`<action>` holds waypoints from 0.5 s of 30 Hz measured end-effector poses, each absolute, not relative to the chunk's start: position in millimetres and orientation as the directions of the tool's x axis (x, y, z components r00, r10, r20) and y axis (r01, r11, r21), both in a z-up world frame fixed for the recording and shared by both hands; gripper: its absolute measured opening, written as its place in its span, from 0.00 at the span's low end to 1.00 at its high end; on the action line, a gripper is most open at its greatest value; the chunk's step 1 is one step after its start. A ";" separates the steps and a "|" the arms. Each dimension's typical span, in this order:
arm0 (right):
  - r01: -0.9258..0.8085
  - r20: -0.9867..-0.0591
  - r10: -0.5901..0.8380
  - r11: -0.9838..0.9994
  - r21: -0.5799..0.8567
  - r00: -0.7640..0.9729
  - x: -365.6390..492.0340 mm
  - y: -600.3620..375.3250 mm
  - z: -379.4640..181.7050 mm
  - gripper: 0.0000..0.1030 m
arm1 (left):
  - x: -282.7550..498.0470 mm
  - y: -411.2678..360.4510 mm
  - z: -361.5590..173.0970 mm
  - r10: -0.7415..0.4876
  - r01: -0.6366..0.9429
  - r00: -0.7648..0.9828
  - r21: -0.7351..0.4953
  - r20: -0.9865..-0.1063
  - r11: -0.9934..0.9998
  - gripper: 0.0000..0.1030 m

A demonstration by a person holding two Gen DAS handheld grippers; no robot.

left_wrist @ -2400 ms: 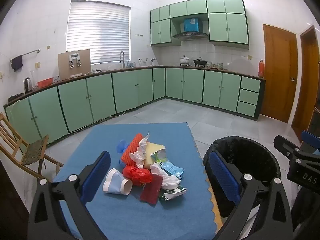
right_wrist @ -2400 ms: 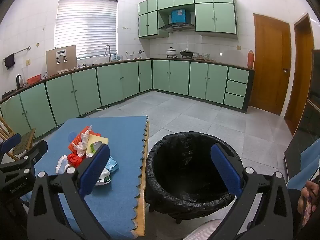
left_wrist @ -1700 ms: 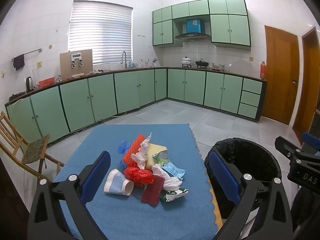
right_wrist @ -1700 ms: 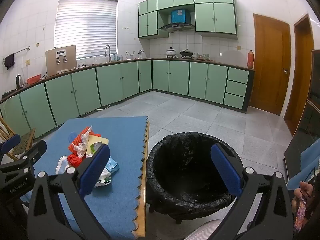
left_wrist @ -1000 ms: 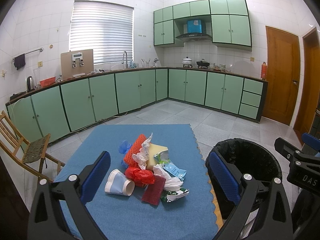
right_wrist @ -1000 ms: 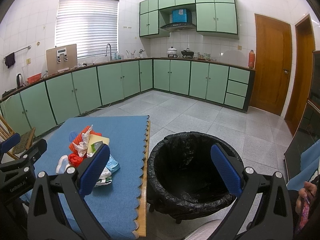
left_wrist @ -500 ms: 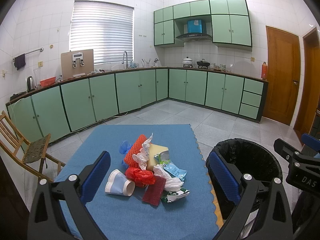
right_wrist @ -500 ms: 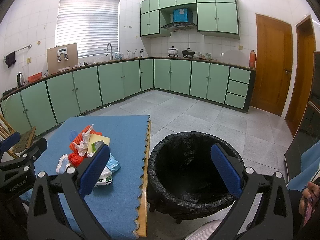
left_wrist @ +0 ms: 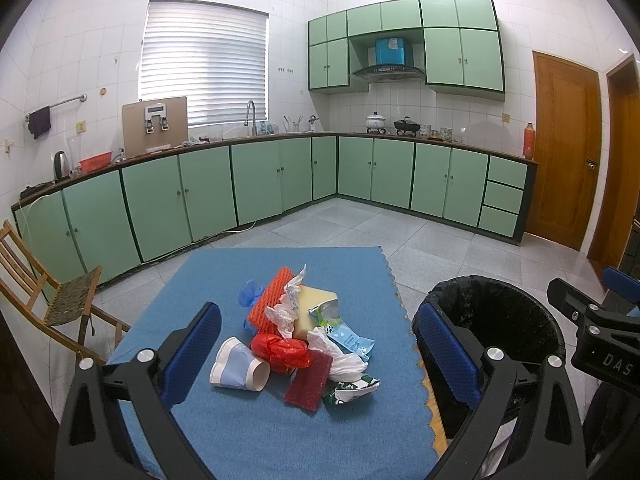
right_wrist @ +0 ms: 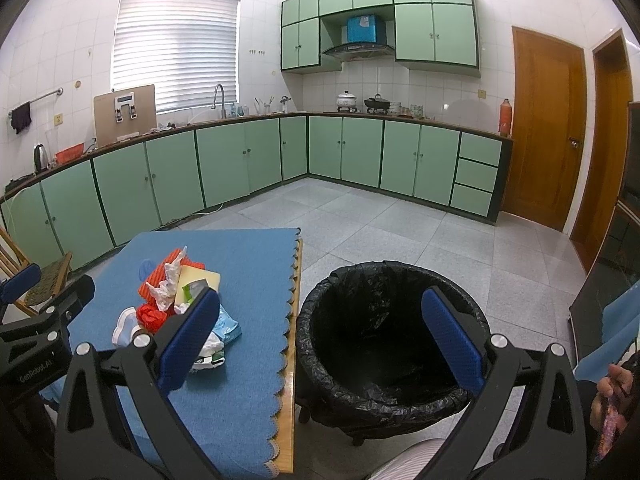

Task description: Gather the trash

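While both tools gape, gripping nothing: black-lined bin (right_wrist: 384, 344) looks empty; paper cup (left_wrist: 239, 369) on side.

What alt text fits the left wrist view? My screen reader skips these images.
The open left tool hovers over a trash pile on a blue table mat: paper cup, red bag, tissues, wrappers. A black-lined trash bin stands right of the table, with green kitchen cabinets behind.
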State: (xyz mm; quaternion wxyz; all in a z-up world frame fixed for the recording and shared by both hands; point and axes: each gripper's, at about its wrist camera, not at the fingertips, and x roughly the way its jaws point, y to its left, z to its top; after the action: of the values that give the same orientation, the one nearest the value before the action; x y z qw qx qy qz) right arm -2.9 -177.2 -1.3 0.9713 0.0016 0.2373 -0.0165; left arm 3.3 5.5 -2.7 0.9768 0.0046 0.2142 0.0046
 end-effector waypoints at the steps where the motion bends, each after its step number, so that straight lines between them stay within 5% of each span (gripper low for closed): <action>1: 0.032 -0.462 -0.031 0.999 -0.005 0.887 -2.5 -177.0 -1.8 0.95 | 3.3 5.6 -2.6 0.010 -0.007 0.908 0.011 -0.418 1.000 0.94; 15: 0.032 -0.466 -0.031 0.999 -0.005 0.884 -2.5 -175.9 -5.1 0.95 | 2.9 8.4 -4.9 0.009 -0.006 0.906 0.009 -0.423 1.000 0.94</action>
State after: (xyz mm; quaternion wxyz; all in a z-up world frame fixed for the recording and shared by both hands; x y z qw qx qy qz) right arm -2.5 -175.9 -5.1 0.9706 0.0012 0.2401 -0.0162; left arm 2.9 8.4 -4.9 0.9763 0.0036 0.2165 0.0040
